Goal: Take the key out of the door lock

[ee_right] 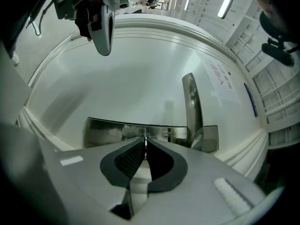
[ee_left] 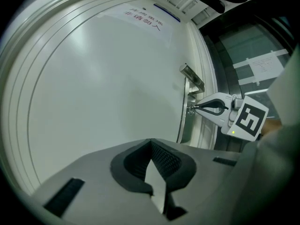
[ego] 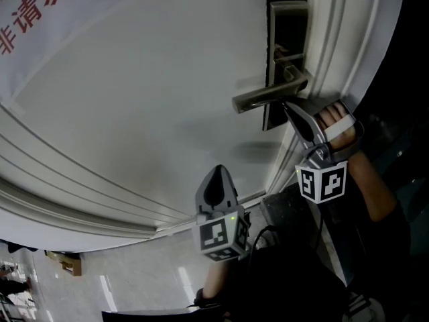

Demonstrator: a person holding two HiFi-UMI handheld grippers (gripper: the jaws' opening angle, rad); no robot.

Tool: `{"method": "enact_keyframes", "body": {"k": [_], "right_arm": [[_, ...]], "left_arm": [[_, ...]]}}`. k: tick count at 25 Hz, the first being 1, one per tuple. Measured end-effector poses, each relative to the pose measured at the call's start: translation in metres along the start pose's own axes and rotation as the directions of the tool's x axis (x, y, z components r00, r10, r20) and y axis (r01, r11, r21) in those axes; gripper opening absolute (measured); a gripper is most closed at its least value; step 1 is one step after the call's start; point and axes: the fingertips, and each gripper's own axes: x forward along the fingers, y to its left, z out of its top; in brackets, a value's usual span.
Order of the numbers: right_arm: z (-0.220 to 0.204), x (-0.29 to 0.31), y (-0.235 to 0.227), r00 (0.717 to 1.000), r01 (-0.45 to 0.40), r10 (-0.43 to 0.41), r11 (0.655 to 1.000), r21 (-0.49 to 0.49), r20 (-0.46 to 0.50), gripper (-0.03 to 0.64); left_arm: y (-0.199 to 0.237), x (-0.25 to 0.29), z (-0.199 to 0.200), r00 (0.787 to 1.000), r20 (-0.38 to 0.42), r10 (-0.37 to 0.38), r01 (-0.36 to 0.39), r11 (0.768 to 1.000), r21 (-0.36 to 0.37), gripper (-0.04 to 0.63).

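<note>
The white door (ego: 134, 99) fills most of the scene, and its metal lock plate (ego: 288, 19) sits close to the right edge, with the lever handle (ego: 268, 94) sticking out to the left across it. The right gripper (ego: 286, 106) is up against the plate just under the lever, held in a person's hand (ego: 335, 123). In the right gripper view its jaws are pinched together on a thin sliver of metal at their tips, the key (ee_right: 146, 134), which is right at the plate and looks to be in the lock. From the left gripper view the same tips meet the small lock cylinder (ee_left: 190, 109) on the plate. The left gripper (ego: 218, 170) hangs nearer and to the left, well apart from the lock and off the door, with its jaws pressed together on nothing. A sheet with red lettering (ego: 33, 12) is stuck on the far left of the door.
</note>
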Motion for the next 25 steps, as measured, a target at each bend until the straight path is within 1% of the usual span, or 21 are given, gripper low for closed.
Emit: {"method": "enact_keyframes", "body": {"k": [3,7,13,18,19,22,25], "right_arm": [[-0.0003,-0.0002,0.0002,1.0,-0.003,0.003,1.0,-0.009,0.001,0.014],[-0.0006,-0.0005,0.0008,1.0,-0.002,0.002,0.999,-0.037,0.005,0.014],[-0.0004,-0.0007,0.0003,1.0,-0.01,0.011,0.999,-0.032,0.007,0.014],[-0.0005,-0.0008,0.0008,1.0,-0.006,0.006,0.997,-0.078,0.01,0.015],[-0.0005,-0.0007,0.0005,1.0,-0.01,0.011,0.998,-0.067,0.009,0.014],[-0.001,-0.0008,-0.0009,0.999,-0.037,0.037,0.999,0.026,-0.001,0.012],[-0.001,-0.0008,-0.0011,0.999,-0.036,0.036,0.998,0.044,-0.01,0.012]], "left_arm": [[-0.0016,0.0,-0.0004,1.0,-0.012,-0.002,0.002,1.0,-0.01,0.0],[0.0016,-0.0001,0.0007,1.0,-0.003,0.0,0.0,1.0,-0.011,0.0],[0.0026,0.001,0.003,1.0,-0.005,0.004,-0.004,1.0,-0.021,0.0],[0.0035,0.0023,0.0008,1.0,0.001,-0.003,0.003,1.0,-0.011,0.0],[0.0032,0.0023,0.0009,1.0,-0.002,-0.002,0.002,1.0,-0.014,0.0],[0.0015,0.0016,0.0028,1.0,-0.012,-0.002,0.002,1.0,-0.021,0.0],[0.0011,0.0004,0.0024,1.0,-0.02,-0.006,0.005,1.0,-0.015,0.0]]}}
